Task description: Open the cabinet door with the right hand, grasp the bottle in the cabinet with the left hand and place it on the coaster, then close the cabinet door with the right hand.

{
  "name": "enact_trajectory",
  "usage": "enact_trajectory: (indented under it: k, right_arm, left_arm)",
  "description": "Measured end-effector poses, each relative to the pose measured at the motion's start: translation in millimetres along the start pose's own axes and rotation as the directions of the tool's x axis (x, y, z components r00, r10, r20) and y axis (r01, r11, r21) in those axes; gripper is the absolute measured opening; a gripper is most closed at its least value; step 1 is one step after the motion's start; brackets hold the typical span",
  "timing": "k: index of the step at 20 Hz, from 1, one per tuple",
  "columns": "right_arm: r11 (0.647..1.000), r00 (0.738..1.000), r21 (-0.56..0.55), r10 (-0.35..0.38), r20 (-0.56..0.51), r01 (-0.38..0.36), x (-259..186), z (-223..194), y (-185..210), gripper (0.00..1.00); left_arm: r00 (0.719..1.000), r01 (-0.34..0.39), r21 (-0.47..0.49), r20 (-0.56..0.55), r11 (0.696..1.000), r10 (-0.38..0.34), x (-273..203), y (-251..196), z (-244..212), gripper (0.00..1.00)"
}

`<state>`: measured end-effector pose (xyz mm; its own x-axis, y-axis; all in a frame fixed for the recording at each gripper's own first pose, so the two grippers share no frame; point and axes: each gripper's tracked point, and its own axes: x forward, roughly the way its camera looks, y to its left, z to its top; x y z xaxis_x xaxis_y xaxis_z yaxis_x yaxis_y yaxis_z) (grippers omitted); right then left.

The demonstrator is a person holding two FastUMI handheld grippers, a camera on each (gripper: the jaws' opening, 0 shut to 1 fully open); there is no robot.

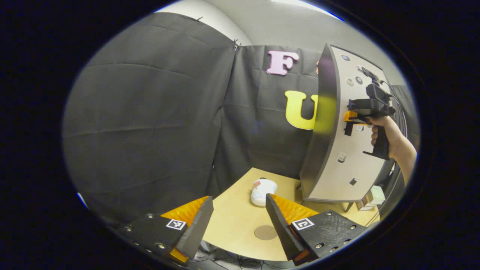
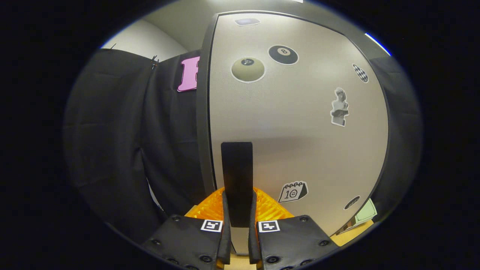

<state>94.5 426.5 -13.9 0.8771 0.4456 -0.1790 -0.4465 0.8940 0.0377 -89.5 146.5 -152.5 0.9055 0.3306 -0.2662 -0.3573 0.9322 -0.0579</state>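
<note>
2 right gripper (image 2: 237, 221) fingers clamp the cabinet door (image 2: 300, 123) handle (image 2: 236, 180); left gripper (image 1: 240, 221) spread wide above counter (image 1: 240, 225).

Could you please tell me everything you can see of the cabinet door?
The cabinet door is a tall, flat, light grey panel with a dark edge and a matte, finely speckled face. Several stickers dot it, among them two billiard balls near the top and a small calendar low down. A dark upright bar handle sits near its left edge in the right gripper view, and the right gripper is clamped on that handle. In the left gripper view, the door stands above the wooden table.
</note>
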Motion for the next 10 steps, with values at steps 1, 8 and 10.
enact_trajectory:
  k: [1, 8, 10]
  right_arm:
    - [1.0, 1.0, -0.002, 0.015, -0.003, -0.015, -1, 0, 0, 0.17]
    - [0.996, 0.997, -0.033, 0.082, 0.001, -0.082, -25, -1, 1, 0.17]
    - [0.993, 0.994, -0.038, 0.111, 0.003, -0.11, -36, -2, 0, 0.17]
  left_arm:
    - [1.0, 0.006, 0.003, -0.001, 1.0, -0.006, 0, -3, -1, 0.85]
    - [1.0, 0.014, 0.035, 0.007, 0.999, -0.014, 2, -19, 3, 0.86]
    - [1.0, 0.018, 0.035, 0.008, 0.999, -0.018, 0, -22, 3, 0.85]
